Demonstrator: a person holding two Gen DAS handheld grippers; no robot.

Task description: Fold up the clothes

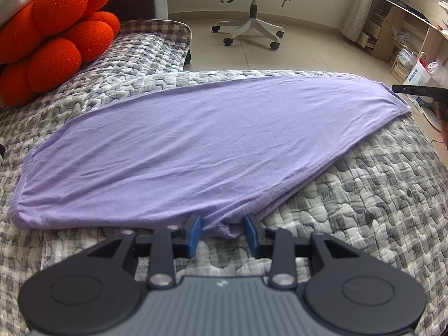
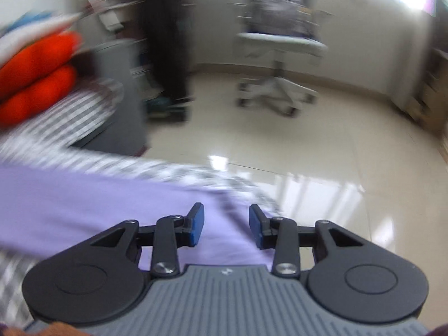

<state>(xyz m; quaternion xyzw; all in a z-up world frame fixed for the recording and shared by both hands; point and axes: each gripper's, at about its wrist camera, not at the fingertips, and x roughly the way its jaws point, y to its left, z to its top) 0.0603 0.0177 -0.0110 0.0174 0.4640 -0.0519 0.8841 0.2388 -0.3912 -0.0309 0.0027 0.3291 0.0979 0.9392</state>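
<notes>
The lilac garment (image 1: 196, 145) lies spread flat on the bed (image 1: 378, 196), over its grey-and-white quilted cover, running from the near left to the far right, where its tip reaches close to the bed's edge. It looks like thin jersey knit: light, limp, with no stiffness of its own, so it should drape and sag from whatever point lifts it, and cling a little to the bumpy quilt rather than slide. The stitched hem along its near right side is the firmest line to pinch.

The left gripper (image 1: 223, 233) sits at the near edge, its fingers (image 1: 195, 231) apart with a bunched corner of cloth lying between them; the pads do not appear to press on it. The right gripper (image 2: 226, 228) hovers over the cloth's far right end in a blurred view, fingers apart, nothing clamped.

Open room is good above the garment. The orange knitted cushion (image 1: 56, 36) crowds the far left of the bed, and on the right the bed drops off to bare tiled floor (image 2: 308, 162), so a loose end could slip over. An office chair (image 1: 252, 8) stands well apart.
</notes>
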